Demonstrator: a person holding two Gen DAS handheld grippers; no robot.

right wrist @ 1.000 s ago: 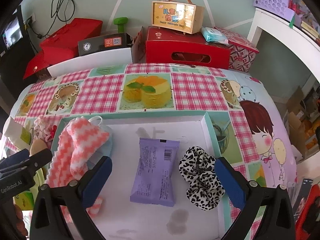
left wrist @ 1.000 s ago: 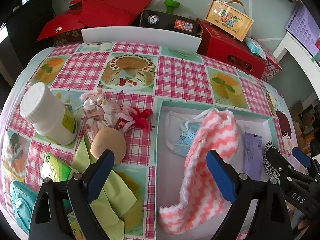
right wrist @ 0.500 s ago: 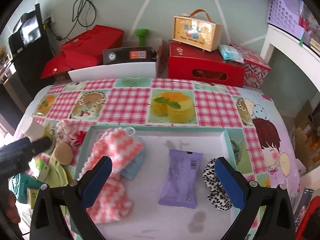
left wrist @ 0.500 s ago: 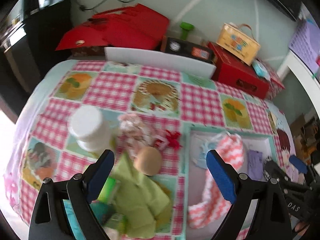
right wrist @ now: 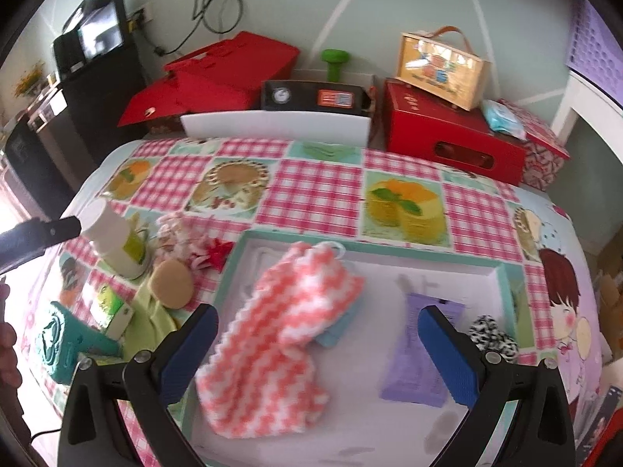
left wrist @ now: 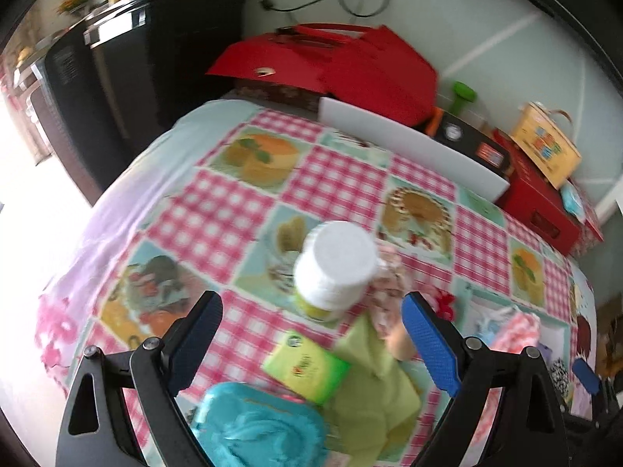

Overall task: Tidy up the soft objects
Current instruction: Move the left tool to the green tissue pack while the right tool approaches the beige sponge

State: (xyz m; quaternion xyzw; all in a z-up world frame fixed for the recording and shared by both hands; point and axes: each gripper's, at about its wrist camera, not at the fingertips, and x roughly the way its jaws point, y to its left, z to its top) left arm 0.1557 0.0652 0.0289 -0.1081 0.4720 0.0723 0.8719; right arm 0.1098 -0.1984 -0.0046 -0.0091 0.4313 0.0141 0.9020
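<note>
Both tools are spread wide and hold nothing: the left tool (left wrist: 311,344) hangs above the white bottle (left wrist: 335,272), the right tool (right wrist: 317,344) over the white tray (right wrist: 498,275). Inside the tray the pink-and-white cloth (right wrist: 280,334) lies toward its left wall, leaving bare floor between it and the purple packet (right wrist: 418,358). The green cloth (right wrist: 150,315) lies just outside that left wall.
</note>
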